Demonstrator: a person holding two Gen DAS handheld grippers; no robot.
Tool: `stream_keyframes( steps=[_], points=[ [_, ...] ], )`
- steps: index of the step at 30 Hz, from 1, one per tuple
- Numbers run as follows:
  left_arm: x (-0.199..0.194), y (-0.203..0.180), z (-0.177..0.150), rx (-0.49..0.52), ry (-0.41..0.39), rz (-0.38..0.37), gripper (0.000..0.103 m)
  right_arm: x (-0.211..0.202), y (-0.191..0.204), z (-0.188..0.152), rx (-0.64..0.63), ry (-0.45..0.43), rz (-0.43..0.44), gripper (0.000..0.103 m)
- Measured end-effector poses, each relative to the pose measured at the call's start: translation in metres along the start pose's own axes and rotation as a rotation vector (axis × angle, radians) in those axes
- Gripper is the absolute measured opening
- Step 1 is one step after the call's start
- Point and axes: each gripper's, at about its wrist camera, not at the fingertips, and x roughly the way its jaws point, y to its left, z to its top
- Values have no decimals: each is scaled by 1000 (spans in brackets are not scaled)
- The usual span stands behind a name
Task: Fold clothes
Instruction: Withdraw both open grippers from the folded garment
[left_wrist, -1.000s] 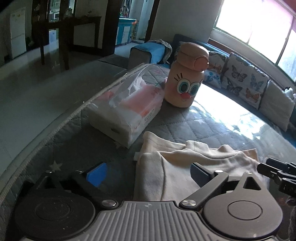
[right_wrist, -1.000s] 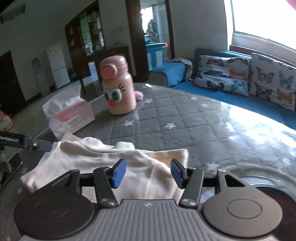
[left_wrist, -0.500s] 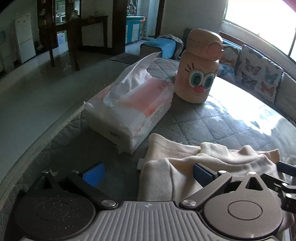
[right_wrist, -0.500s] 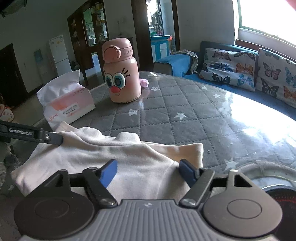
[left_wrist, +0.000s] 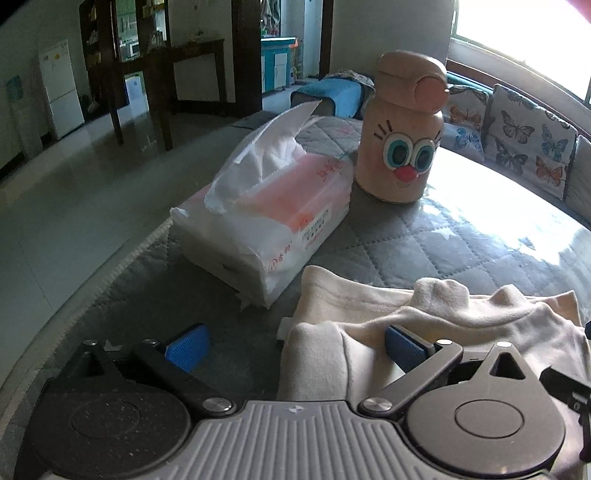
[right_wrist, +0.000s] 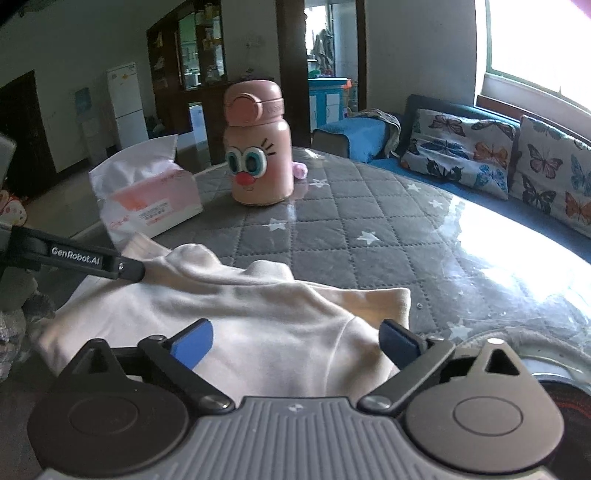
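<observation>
Cream garment (right_wrist: 236, 314) lies bunched on the quilted grey surface (right_wrist: 369, 236), on the near side of the tissue pack (left_wrist: 273, 221), which itself sits just beside the pink cartoon bottle (right_wrist: 258, 147). It looks soft, light and limp, a knit that will sag and crease wherever it is lifted, so by my judgement a hold at a hem corner or a seam edge would carry it better than a pinch in the loose middle. A thicker cuff or hem shows at the garment's end nearest the tissue pack. The left tongs (left_wrist: 295, 341) stand wide apart, one blue pad over bare quilt towards the tissue pack, the other down among the folds; they grip nothing. The right tongs (right_wrist: 295, 341) are likewise spread, both pads over the cloth, holding nothing.

Layers lie over one another, which would fit either a fold partly made or a heap waiting to be laid flat; I cannot tell which. The near edge of the garment is hidden beneath both tool bodies, and what kind of garment it is stays hard to make out.
</observation>
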Motion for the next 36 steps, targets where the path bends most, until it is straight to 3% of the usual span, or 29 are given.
stream_keyframes(
  steps=[23,36],
  points=[
    [-101,2,-70,65,-106,-112,103,-84,49,-49,-45,-31,-53,103],
    [-132,-2,-119,105,-103,-73,103,-112,69,-86,-41,-20,-82,103]
  ],
)
